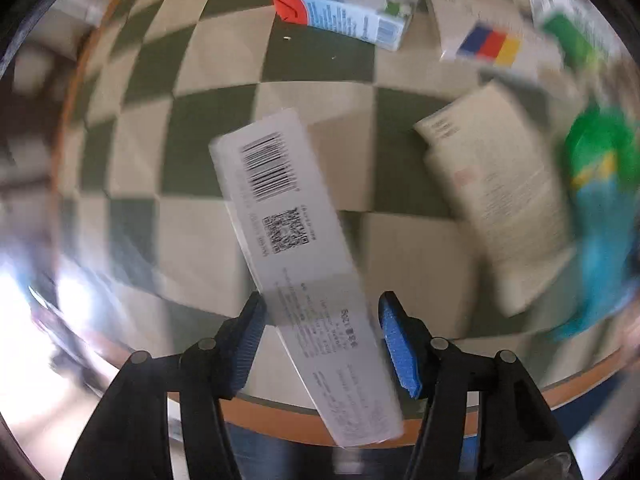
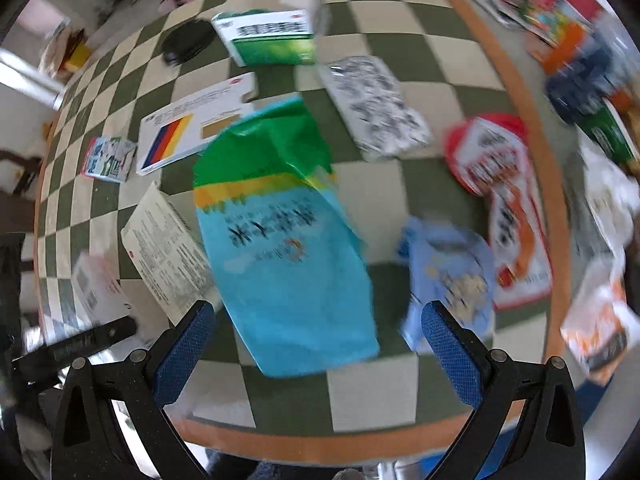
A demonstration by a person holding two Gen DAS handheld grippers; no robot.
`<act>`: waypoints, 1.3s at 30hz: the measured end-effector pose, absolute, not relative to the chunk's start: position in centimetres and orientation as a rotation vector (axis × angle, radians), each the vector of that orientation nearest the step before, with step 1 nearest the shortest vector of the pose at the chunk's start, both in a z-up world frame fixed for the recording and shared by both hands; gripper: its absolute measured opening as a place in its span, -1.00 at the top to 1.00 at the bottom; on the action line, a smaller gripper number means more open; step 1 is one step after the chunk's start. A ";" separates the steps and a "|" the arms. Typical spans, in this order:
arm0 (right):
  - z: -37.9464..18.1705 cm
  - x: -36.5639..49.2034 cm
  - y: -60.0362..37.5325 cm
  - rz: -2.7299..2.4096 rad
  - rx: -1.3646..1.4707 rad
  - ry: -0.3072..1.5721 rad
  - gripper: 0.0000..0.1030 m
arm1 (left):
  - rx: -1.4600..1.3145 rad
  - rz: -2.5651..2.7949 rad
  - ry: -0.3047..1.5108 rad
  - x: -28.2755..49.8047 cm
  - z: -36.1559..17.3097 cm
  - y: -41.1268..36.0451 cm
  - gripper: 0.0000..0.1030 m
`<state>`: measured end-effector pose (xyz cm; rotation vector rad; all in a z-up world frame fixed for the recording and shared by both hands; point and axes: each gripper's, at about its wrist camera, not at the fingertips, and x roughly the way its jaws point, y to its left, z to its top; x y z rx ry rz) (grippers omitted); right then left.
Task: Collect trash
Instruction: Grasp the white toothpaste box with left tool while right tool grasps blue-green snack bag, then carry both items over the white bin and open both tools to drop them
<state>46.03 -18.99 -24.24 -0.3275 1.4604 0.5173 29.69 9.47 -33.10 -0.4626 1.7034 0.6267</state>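
In the left wrist view a long white box (image 1: 296, 240) with a barcode and a QR code runs slantwise between the fingers of my left gripper (image 1: 322, 322). The jaws are shut on it. The left pad (image 1: 250, 332) presses its left edge and the right pad (image 1: 400, 352) its right edge lower down. The box's near end reaches past the table's orange rim (image 1: 272, 414). In the right wrist view my right gripper (image 2: 318, 308) stands wide open over a crumpled blue, yellow and green bag (image 2: 280, 240). Neither pad touches the bag.
The table has a green and cream chequered cloth (image 2: 360, 396). On it lie a milk carton (image 1: 344, 4), a cream printed box (image 1: 496, 200), a flat white box with coloured stripes (image 2: 192, 128), a green box (image 2: 268, 36), a black lid (image 2: 188, 42), a light blue packet (image 2: 452, 276) and red-and-white packs (image 2: 492, 160).
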 end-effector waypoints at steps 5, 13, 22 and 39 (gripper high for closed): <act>-26.9 46.7 -15.5 0.557 -0.459 1.491 -1.00 | -0.609 0.664 1.692 28.1 -32.2 9.8 0.12; -28.5 47.2 -14.1 0.472 -0.552 1.465 -0.83 | -0.554 0.720 1.608 27.2 -26.7 6.6 0.15; -26.6 47.8 -16.6 0.461 -0.313 1.479 0.40 | -0.459 0.745 1.499 24.3 -17.5 4.6 0.15; -15.7 24.9 -19.8 0.527 -0.127 1.293 0.42 | -0.374 0.500 1.259 10.9 -12.9 -2.1 0.15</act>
